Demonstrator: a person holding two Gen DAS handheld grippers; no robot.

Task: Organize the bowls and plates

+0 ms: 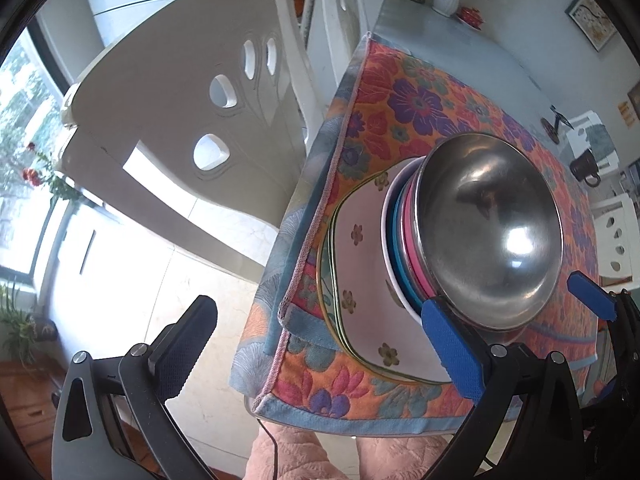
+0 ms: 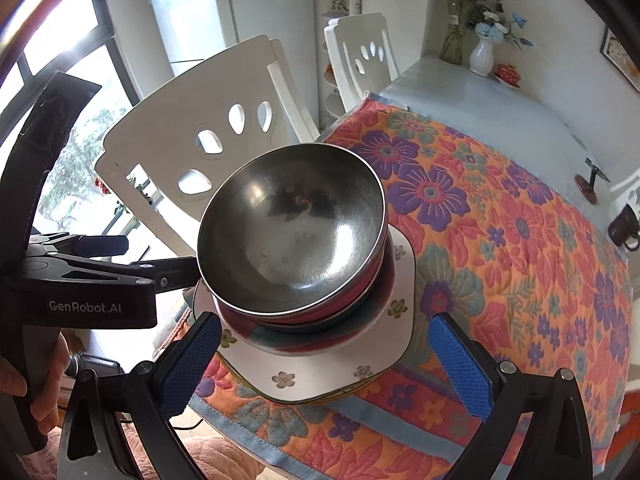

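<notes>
A steel bowl [image 2: 292, 228] tops a nest of pink, blue and white bowls [image 1: 404, 248] on square white flower-print plates [image 2: 320, 372], near the table's corner. My right gripper [image 2: 326, 360] is open, its blue pads flanking the plates' near edge, just short of the stack. My left gripper [image 1: 320, 344] is open too. Its blue finger [image 1: 452, 348] is beside the bowls' rims; its other finger hangs off the table over the floor. In the right wrist view the left gripper [image 2: 140, 258] comes in from the left, one fingertip against the steel bowl's side.
An orange floral cloth [image 2: 500, 240] covers the table's near part. White chairs [image 2: 224, 120] stand close behind the stack. A dark mug [image 2: 624, 228], a white vase [image 2: 480, 56] and a small red dish [image 2: 508, 74] are on the far side.
</notes>
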